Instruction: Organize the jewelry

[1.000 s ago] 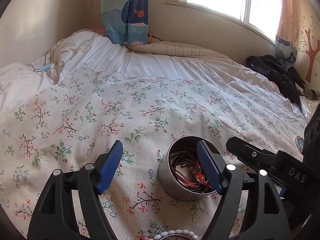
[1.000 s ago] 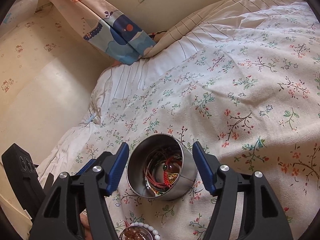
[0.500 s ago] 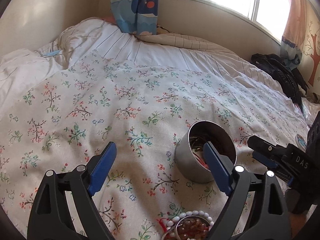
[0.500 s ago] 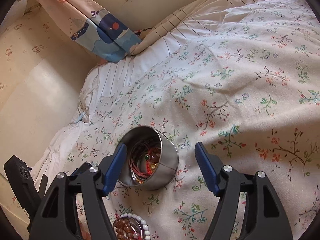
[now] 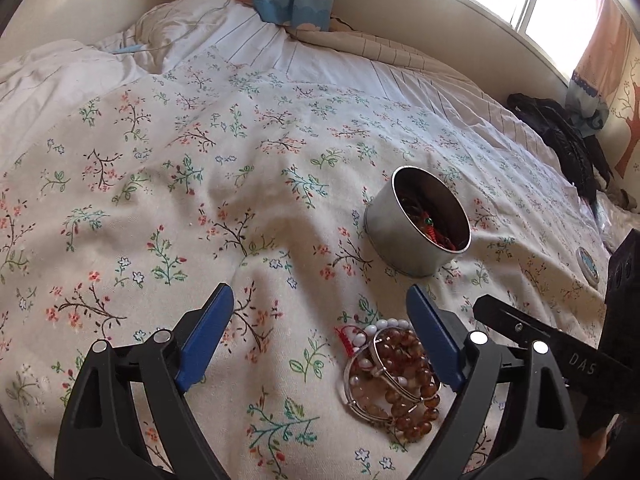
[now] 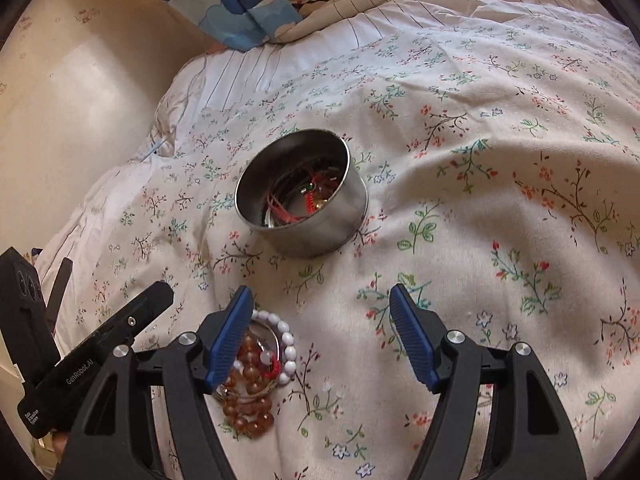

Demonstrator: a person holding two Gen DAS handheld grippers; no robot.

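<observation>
1. Two grippers are hovering over the floral bedspread (image 5: 168, 184), both tilted downward. The left gripper (image 5: 320, 336) is standing wide open with nothing between its pads. The right gripper (image 6: 320, 336) is open somewhat less wide and is also gripping nothing; its jaws have just been opening further.
2. Bracelet pile (image 5: 394, 376) (brown beads, a white bead string, a silver bangle, a red cord) is lying on the bedspread toward its near edge, loose, not in the container.
3. Steel tin (image 6: 302, 196) is sitting upright, farther from that near edge than the pile, already holding red cords and small pieces.
4. Key relation: in the left wrist view the pile is lying against the inner face of the left gripper's right finger, off-centre in the gap. In the right wrist view the same pile (image 6: 256, 368) is partly hiding behind that gripper's left finger, mostly outside the gap.
5. Pile is reading as slightly longer along the near-far line than across.
6. Judgement: the left gripper is looking better placed, needing only a small sideways shift toward the right gripper.
</observation>
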